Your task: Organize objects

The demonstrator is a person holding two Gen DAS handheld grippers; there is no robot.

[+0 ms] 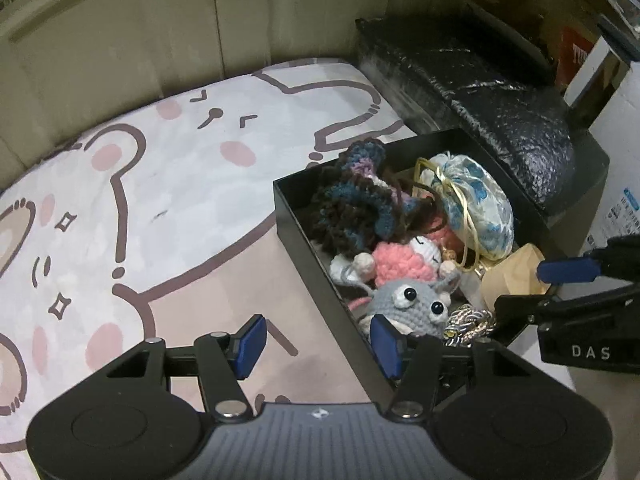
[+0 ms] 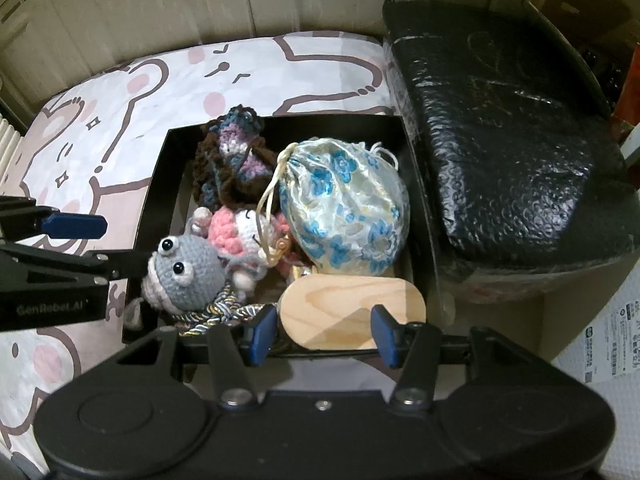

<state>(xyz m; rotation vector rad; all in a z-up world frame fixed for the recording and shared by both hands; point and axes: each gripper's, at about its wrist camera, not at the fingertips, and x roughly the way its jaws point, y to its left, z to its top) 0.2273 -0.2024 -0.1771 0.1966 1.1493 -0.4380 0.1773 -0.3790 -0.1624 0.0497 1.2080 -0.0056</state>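
Note:
A black open box (image 1: 312, 248) (image 2: 156, 184) sits on a cartoon-print mat (image 1: 180, 184). It holds a grey crochet toy (image 1: 408, 300) (image 2: 184, 268), a pink and white crochet doll (image 1: 400, 260) (image 2: 240, 232), a dark knitted piece (image 1: 352, 204) (image 2: 236, 160), a blue-flowered drawstring pouch (image 1: 476, 204) (image 2: 348, 204), a braided cord (image 1: 468, 320) and a flat oval wooden piece (image 2: 352, 312). My left gripper (image 1: 320, 344) is open over the box's near left wall. My right gripper (image 2: 324, 332) is open astride the wooden piece at the near edge.
A black bubble-wrapped bundle (image 1: 480, 92) (image 2: 512, 132) lies on a dark case right of the box. A beige cabinet wall (image 1: 120, 20) stands behind the mat. White printed packaging (image 2: 608, 344) lies at the far right.

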